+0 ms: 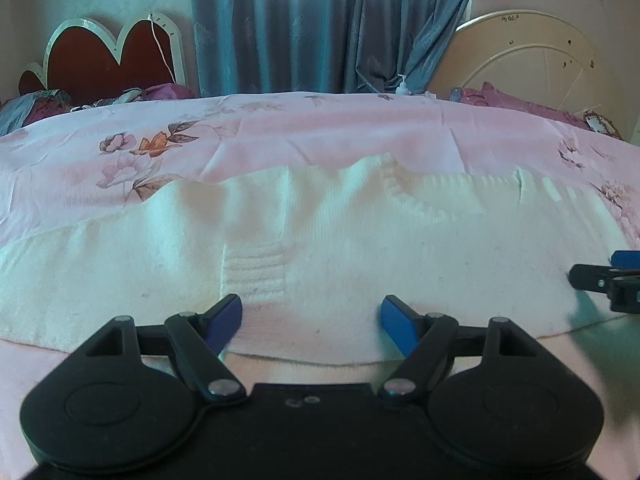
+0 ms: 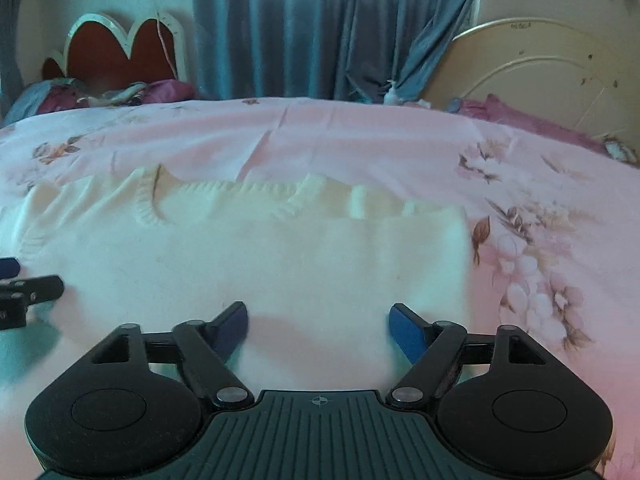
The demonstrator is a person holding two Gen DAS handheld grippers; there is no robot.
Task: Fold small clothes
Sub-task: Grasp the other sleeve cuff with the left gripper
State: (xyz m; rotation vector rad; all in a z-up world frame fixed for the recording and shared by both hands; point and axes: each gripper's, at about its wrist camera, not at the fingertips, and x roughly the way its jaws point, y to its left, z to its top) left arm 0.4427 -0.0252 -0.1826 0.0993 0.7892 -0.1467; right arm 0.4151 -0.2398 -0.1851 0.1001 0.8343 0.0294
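A white knitted sweater [image 1: 360,232] [image 2: 280,256] lies spread flat on a pink flowered bedsheet [image 1: 320,128] [image 2: 360,140], with its ribbed neckline [image 2: 148,200] on the far side. My left gripper [image 1: 312,304] hovers open over the sweater's near edge, its blue pads apart and only fabric below them. My right gripper [image 2: 319,310] stands open over the sweater's right part, close to its right edge, holding nothing. Each gripper shows at the rim of the other's view: the right gripper [image 1: 600,276] and the left gripper [image 2: 24,280].
Beyond the bed stand a red heart-shaped headboard [image 1: 104,64], blue curtains [image 1: 300,20] and a cream round headboard [image 1: 532,56]. A pump bottle [image 1: 403,86] and crumpled purple cloth [image 1: 500,100] lie at the far edge. More bedding is heaped at the far left [image 1: 40,104].
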